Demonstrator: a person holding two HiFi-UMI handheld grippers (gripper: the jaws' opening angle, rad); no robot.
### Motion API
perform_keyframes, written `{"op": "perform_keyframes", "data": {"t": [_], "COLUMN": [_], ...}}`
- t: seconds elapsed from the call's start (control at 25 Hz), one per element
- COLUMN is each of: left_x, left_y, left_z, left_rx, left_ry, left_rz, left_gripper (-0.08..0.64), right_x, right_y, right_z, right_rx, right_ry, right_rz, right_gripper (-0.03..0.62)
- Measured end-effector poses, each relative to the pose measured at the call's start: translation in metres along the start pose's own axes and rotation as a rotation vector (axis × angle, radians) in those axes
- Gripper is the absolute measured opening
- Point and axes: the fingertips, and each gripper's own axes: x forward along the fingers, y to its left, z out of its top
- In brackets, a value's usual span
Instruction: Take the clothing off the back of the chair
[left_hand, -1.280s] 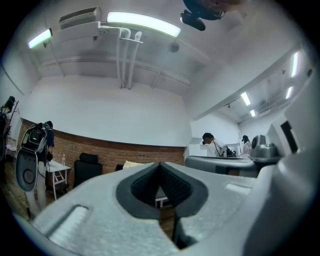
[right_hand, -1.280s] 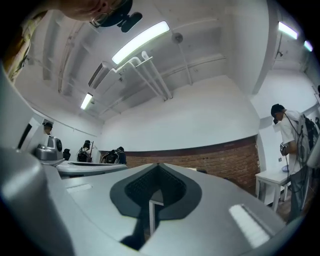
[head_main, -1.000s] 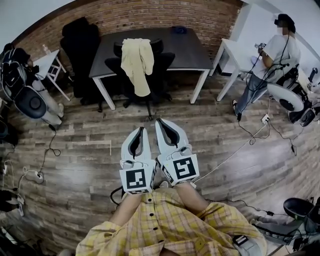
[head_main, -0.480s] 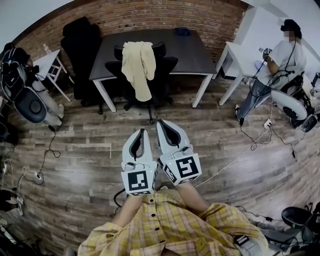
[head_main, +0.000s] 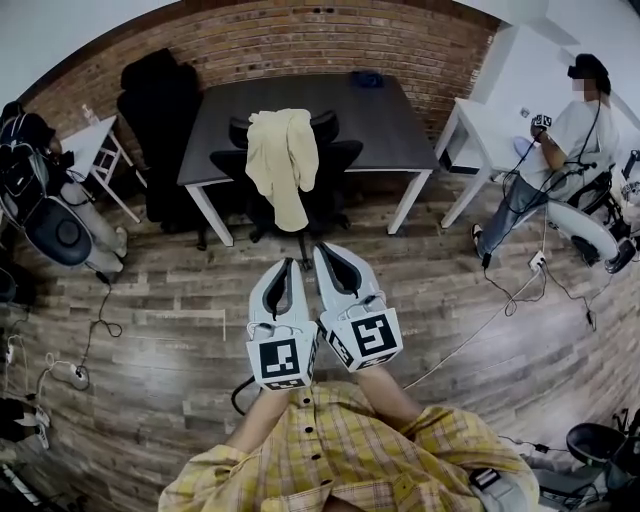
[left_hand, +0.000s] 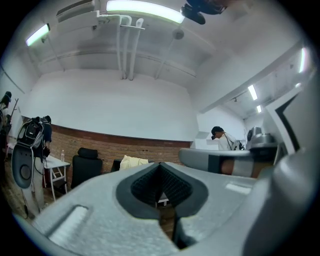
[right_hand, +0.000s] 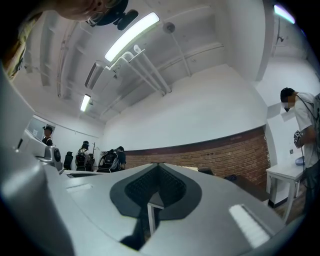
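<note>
Two grippers side by side low in head view: left gripper (head_main: 283, 263), right gripper (head_main: 326, 248). Both shut tight at the tips, empty, nothing pinched. Same reading from each gripper view: pads together, only far room beyond.

Cloth (head_main: 283, 160): pale yellow, draped over back of chair (head_main: 335, 150), bunched at top, hanging down the near side. Chair pushed in at dark desk (head_main: 400, 110) by brick wall (head_main: 300, 40). Untouched so far. Well apart from both grippers, bare floor (head_main: 180, 300) between.

Key relation: cloth straight ahead of the tips, up-frame in head view, slightly left of midline. Roughly in line with left gripper, so left a touch better placed; right gripper just off to the side. Long axis of cloth vertical, running down the chair back. Grippers aimed about level at it. Shows in left gripper view as a small pale patch (left_hand: 131, 161) just above the jaw edge, far off.

Judged stage: approach only, no grasp begun. Likely needed next: close the gap, open jaws, pinch near top fold, lift up and off rather than drag sideways. Risks: snag on chair top, chair swivelling or rolling under the pull.
</note>
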Motion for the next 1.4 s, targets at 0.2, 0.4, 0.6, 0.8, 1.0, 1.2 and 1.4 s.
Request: {"op": "perform_keyframes", "data": {"t": [0.2,0.4,0.6,0.8,1.0,1.2,1.4], "left_x": [0.042,0.081,0.112,0.136,0.153,0.169,0.180], "left_y": [0.029,0.056,0.086,0.106,0.121,0.137,0.148], "left_z": [0.008,0.015,0.020,0.022,0.021,0.015,0.016], "left_rx": [-0.005,-0.009,-0.014,-0.014,-0.009,0.000,-0.013], "left_ry": [0.002,-0.003,-0.004,0.016,0.025,0.032,0.024], "left_rz": [-0.027,-0.054,-0.071,-0.106,-0.140,-0.153,-0.139], "left_gripper": [0.000,0.000,0.000,0.000,0.000,0.000,0.000], "right_x": [0.045,0.089,0.126,0.160,0.184,0.202,0.212], "right_y": [-0.017,-0.029,-0.033,-0.037,-0.035,-0.044,-0.050], "right_z": [0.002,0.002,0.000,0.001,0.000,-0.011,-0.010], "right_rx": [-0.002,-0.019,-0.034,-0.067,-0.073,-0.079,-0.075], "right_ry": [0.002,0.008,0.015,0.027,0.024,0.040,0.040], "right_rz": [-0.043,-0.083,-0.113,-0.143,-0.165,-0.197,-0.201], "right_gripper": [0.003,0.003,0.003,0.003,0.003,0.003,0.003]}}
